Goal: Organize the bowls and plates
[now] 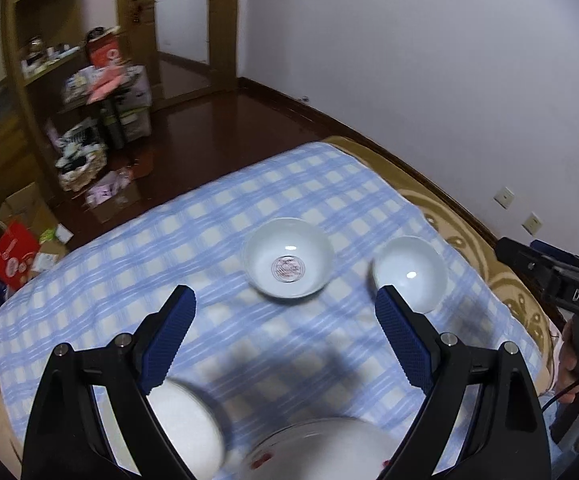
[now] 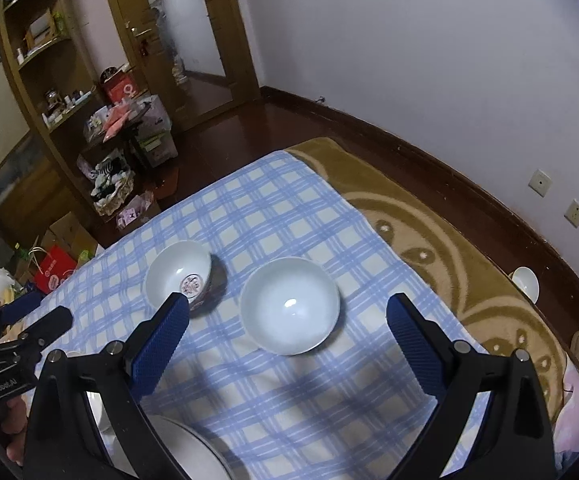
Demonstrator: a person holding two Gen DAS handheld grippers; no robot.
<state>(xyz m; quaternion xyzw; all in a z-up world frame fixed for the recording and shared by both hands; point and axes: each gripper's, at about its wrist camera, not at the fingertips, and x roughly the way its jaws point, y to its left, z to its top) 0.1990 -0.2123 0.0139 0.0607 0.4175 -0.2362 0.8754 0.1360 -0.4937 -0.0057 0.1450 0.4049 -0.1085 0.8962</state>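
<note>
Currently: left gripper (image 1: 285, 300) and right gripper (image 2: 287, 308) both held above the blue checked cloth (image 1: 129, 248), jaws spread wide, nothing between the blue pads (image 1: 169, 336). Two bowls upright side by side near mid-cloth, apart from each other: patterned bowl (image 1: 288, 263) with a red mark in its base, plain white bowl (image 1: 409, 274) to its right, the latter directly ahead of the right gripper. Nearer the cameras, blurred: another white bowl (image 1: 187, 428) and a plate rim (image 1: 313, 440) at the bottom edge of the left wrist view; brown patterned blanket (image 2: 429, 240) under the cloth.
</note>
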